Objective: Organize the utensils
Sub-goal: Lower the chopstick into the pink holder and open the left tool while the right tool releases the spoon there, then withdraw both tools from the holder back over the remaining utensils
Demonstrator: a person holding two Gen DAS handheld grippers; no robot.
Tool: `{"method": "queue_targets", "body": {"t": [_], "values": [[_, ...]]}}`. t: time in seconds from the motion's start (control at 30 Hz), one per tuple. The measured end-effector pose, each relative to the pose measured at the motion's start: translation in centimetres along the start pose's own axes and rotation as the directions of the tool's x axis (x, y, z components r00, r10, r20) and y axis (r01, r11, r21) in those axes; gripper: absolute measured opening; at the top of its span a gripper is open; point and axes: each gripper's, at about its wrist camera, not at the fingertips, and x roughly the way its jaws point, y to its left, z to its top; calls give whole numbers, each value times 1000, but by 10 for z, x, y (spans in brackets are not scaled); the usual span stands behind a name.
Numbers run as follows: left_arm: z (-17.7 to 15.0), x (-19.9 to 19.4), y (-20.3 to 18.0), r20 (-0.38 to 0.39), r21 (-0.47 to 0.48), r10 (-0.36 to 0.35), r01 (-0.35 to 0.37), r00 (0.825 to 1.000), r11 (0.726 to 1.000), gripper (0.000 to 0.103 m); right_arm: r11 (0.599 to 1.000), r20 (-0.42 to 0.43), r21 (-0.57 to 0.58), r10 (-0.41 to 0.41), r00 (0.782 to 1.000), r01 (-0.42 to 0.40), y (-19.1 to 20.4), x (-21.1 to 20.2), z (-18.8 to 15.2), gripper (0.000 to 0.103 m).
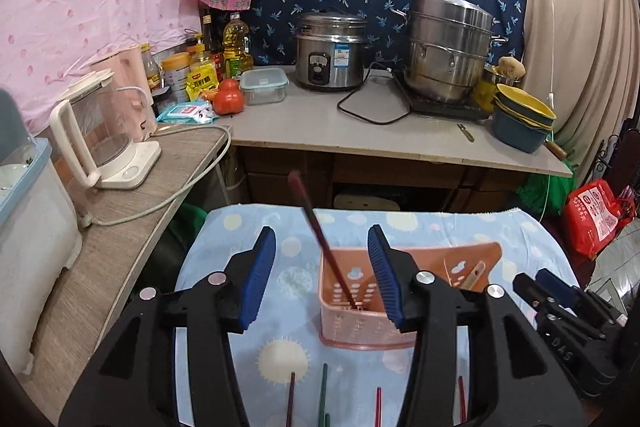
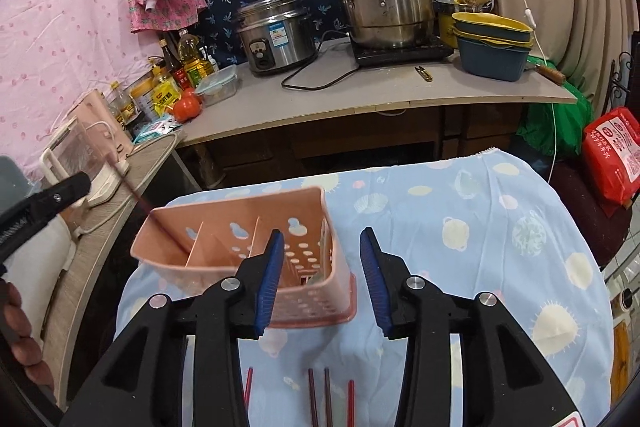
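Observation:
A pink perforated utensil basket (image 1: 404,287) (image 2: 224,247) stands on a table with a blue patterned cloth (image 1: 500,239) (image 2: 460,219). A dark red chopstick (image 1: 320,239) (image 2: 160,223) leans in its left compartment, blurred at the top. My left gripper (image 1: 324,279) is open above the basket, its blue pads either side of the chopstick and apart from it. My right gripper (image 2: 320,279) is open and empty beside the basket's right wall. Several red, brown and green chopsticks (image 1: 324,391) (image 2: 320,395) lie on the cloth near me.
A wooden side shelf (image 1: 132,227) at left holds a white kettle (image 1: 100,135) and its cord. A counter (image 1: 360,123) behind carries a rice cooker (image 1: 332,51), steel steamer (image 1: 448,47), stacked bowls (image 1: 520,119) and bottles. A red bag (image 1: 596,215) sits at right.

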Motion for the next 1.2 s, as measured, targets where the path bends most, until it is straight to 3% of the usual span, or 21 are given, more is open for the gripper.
{"method": "queue_targets", "body": {"t": [0.27, 0.6, 0.93, 1.2], "values": [[-32, -33, 0, -10, 17, 10, -10, 1000, 1000, 46, 1000, 22, -13, 0, 1000, 0, 3, -56, -35, 41], [-92, -73, 5, -40, 50, 64, -62, 997, 997, 46, 999, -3, -45, -31, 1000, 30, 9, -109, -105, 41], [-160, -83, 17, -152, 50, 74, -67, 986, 996, 46, 995, -92, -69, -72, 993, 66, 2, -120, -171, 41], [-223, -74, 28, -263, 68, 114, -99, 958, 993, 46, 993, -195, -61, -107, 975, 97, -15, -111, -222, 41]]}}
